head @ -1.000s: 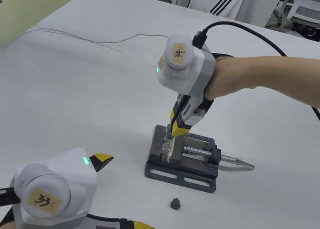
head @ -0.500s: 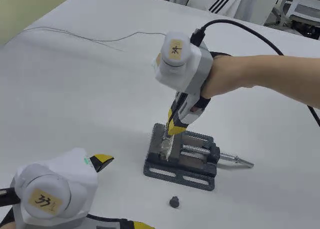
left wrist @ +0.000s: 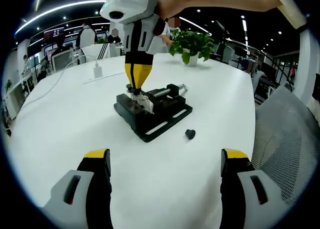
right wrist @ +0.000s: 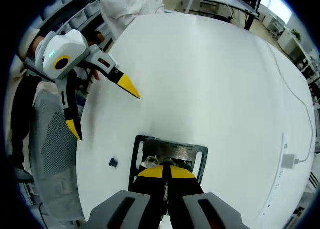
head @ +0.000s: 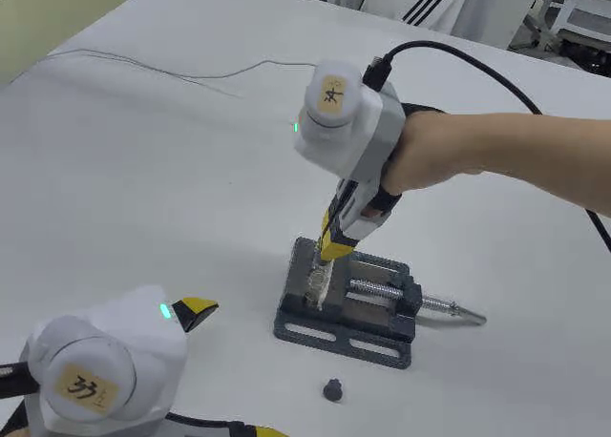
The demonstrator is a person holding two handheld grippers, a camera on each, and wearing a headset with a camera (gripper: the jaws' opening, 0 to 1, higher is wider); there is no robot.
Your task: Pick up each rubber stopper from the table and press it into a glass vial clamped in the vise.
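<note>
Your right hand-held gripper (head: 329, 251) points tip-down at the clear glass vial (head: 317, 286); your left hand-held gripper (left wrist: 165, 156) is open.

Head view: the vial stands clamped in the black metal vise (head: 348, 334) on the white counter (head: 143, 170), and one small dark rubber stopper (head: 333, 390) lies loose just in front of the vise. Left gripper view: your jaws stand wide apart, holding nothing. Right gripper view: your yellow tips are pressed together above the vial; you cannot tell if a stopper sits between them.

vise (head: 348, 308) on table (head: 143, 170) | rubber stopper (head: 332, 390) before vise, apart — right gripper (head: 325, 262) above vise
</note>
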